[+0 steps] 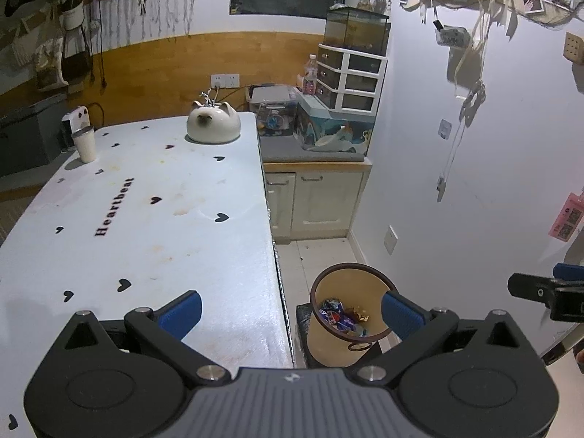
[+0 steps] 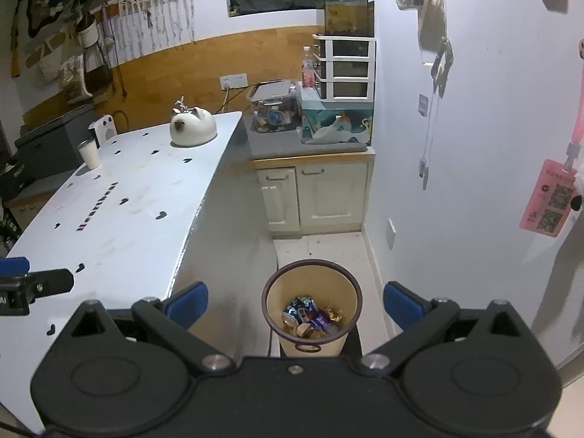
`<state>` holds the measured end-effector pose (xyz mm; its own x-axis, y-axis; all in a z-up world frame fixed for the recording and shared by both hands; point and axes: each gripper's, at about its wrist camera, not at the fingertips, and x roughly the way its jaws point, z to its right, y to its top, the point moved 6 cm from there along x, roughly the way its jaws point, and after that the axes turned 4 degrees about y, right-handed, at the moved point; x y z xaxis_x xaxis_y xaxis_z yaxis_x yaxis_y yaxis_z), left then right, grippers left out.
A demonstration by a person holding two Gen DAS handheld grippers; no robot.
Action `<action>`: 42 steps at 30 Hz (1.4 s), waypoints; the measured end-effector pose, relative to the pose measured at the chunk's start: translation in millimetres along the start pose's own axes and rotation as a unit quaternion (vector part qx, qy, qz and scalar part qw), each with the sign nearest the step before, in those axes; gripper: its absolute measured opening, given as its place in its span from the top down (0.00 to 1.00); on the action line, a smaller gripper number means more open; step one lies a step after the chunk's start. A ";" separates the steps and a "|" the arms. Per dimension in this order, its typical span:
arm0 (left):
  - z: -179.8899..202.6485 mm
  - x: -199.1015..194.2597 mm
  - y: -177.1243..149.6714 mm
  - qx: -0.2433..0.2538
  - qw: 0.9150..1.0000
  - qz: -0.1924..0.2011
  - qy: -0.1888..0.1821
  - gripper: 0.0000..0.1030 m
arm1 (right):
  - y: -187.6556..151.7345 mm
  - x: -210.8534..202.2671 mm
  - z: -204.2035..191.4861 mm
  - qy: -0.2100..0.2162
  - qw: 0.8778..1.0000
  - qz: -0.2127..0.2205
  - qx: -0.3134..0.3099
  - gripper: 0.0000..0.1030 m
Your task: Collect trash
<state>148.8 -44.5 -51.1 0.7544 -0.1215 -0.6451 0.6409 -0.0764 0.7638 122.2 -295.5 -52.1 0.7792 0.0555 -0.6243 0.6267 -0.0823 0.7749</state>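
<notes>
Left wrist view: left gripper (image 1: 292, 314) has jaws spread wide, nothing between the blue pads (image 1: 180, 314). One pad sits over the table (image 1: 127, 219) edge, the other over the rim of the trash bin (image 1: 321, 343). Bin stands on the floor just beside the table's right edge, beige w/ dark rim. Inside: crushed blue cans (image 1: 334, 312) and a gold wrapper (image 1: 359, 314), piled at the bottom. Right gripper's tip shows at the far right edge of this view.

Right wrist view: right gripper (image 2: 295, 304) also has jaws wide apart, empty. Bin (image 2: 277, 306) lies between the pads, below and ahead, approx. centred. Cans (image 2: 301, 310) and wrapper (image 2: 334, 313) visible in it; other scraps there too small to ID. Left gripper's finger pokes in at the left edge, over the table.

Table top: pale blue cloth w/ black hearts and the word "Heartbeat". Far end carries a white cat-shaped teapot (image 2: 193, 127) and a white cup (image 2: 89, 155), well apart from each other. No loose trash seen on the cloth; faint brown stains only.

Beyond the table: cream cabinet (image 2: 314, 197) against the wall, w/ clear boxes and a drawer unit (image 2: 345, 69) on top.
</notes>
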 end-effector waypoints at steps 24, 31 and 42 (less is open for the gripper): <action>21.3 -38.8 -29.6 -0.005 1.000 0.003 0.015 0.00 | -22.0 -43.8 2.4 0.005 0.999 0.021 -0.028 0.00; 20.1 -40.9 -32.8 -0.007 1.000 0.001 0.016 0.00 | -26.6 -49.0 -0.2 0.001 0.999 0.023 -0.030 0.00; 14.2 -45.8 -38.0 -0.009 1.000 0.001 0.016 0.00 | -29.7 -53.7 -5.1 -0.005 0.999 0.025 -0.032 0.00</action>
<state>87.8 -50.1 -50.3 0.7602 -0.0903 -0.6434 0.6409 -0.0580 0.7654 61.8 -291.0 -41.0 0.8099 0.0428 -0.5851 0.5862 -0.0205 0.8099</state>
